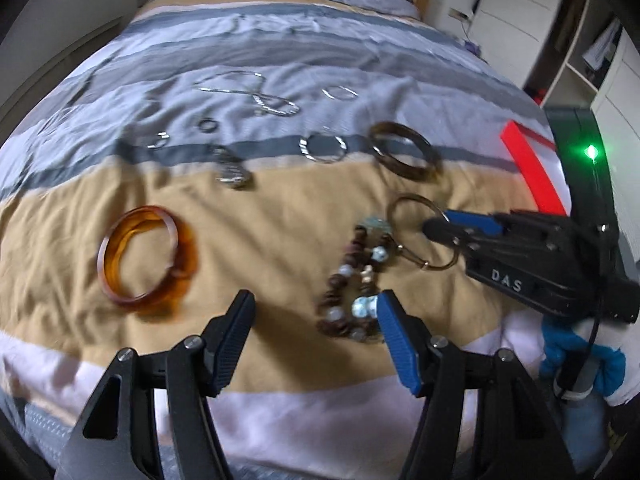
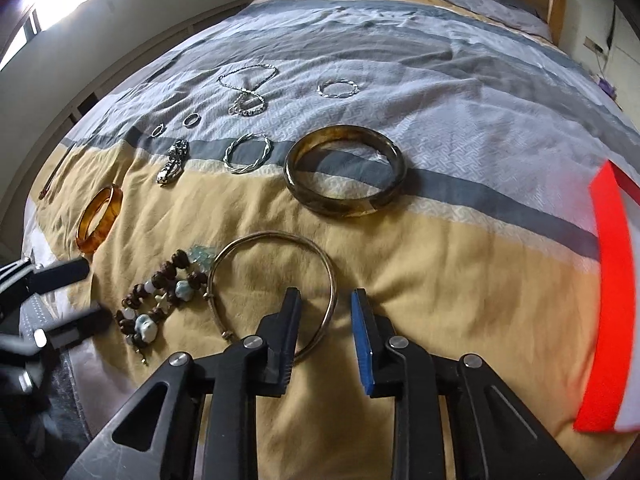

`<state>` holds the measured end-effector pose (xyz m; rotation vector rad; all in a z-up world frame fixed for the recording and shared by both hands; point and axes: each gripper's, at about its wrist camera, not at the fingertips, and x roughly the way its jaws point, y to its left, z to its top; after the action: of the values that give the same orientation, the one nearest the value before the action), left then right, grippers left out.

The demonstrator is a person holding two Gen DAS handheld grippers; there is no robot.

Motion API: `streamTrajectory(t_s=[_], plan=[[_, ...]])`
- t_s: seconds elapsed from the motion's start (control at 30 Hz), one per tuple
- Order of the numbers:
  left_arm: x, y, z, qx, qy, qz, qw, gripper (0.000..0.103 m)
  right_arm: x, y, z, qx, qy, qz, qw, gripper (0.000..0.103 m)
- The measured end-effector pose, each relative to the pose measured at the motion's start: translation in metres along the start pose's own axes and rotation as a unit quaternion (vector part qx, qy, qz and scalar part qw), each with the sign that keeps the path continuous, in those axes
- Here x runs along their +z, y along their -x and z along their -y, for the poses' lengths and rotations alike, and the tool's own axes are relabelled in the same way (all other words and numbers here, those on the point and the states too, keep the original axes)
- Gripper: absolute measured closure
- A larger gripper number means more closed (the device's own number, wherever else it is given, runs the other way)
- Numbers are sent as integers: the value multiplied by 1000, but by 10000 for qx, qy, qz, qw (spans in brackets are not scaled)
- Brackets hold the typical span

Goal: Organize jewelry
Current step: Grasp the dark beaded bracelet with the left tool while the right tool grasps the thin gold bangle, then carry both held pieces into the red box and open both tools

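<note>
On the striped bedspread (image 2: 440, 264) lies a thin metal bangle (image 2: 272, 236). My right gripper (image 2: 325, 320) straddles its right side, with the wire running between the fingers and a gap on both sides, so it is open. From the left wrist view the right gripper (image 1: 444, 226) sits at that bangle (image 1: 408, 199). A beaded bracelet (image 1: 340, 280) (image 2: 160, 292) lies left of it. My left gripper (image 1: 316, 316) (image 2: 80, 296) hovers open over the beads, nearest its blue finger. An amber bangle (image 1: 184, 248) (image 2: 114, 204) lies further left, and a dark tortoiseshell bangle (image 2: 344, 208) (image 1: 416, 172) behind.
Farther back lie a chunky silver bracelet (image 2: 172, 164), a twisted silver hoop (image 2: 229, 156), a silver chain (image 2: 248, 88), another hoop (image 2: 338, 94) and small rings. A red-edged box (image 2: 612, 280) (image 1: 532, 176) stands at the right. A blue-gloved hand (image 1: 560, 352) holds the right gripper.
</note>
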<state>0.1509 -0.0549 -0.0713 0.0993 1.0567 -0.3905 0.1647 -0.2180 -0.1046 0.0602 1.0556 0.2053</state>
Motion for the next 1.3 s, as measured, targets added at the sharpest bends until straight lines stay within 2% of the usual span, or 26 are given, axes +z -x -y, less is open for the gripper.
streamTrajectory(t_s=[0.2,0.27,0.33,0.37,0.4,0.47,0.73,0.87,1.0,1.1,1.3], plan=[[5,-32,12,-62,-105,-270,9996,42,2,-7,11,103,38,15,9999,97],[5,-38,15,-8,-146,-301,9994,43,1,-6,14,188,28,48,9998,98],[4,-42,16,81,-174,-283,9994,52,-1,-3,15,194,40,122,9997,98],[5,-41,16,144,-164,-252,9994,64,-1,-1,15,187,38,168,9997,98],[6,-40,16,192,-149,-217,9995,81,-2,3,15,196,36,242,9995,98],[8,-34,15,256,-97,-160,9995,93,-4,10,15,183,56,395,9990,98],[12,-1,28,439,-84,158,9989,93,-16,69,28,3,-33,975,9952,98],[17,17,52,311,-189,279,9989,93,-27,104,48,-175,-215,1239,9919,98],[31,29,92,-16,-398,370,9985,93,-44,144,91,-514,-499,1489,9863,98],[47,36,131,-434,-551,429,9966,93,-56,166,131,-796,-764,1578,9813,98],[80,28,226,-1103,-1063,465,9871,93,-84,179,213,-1287,-1325,1449,9721,98]])
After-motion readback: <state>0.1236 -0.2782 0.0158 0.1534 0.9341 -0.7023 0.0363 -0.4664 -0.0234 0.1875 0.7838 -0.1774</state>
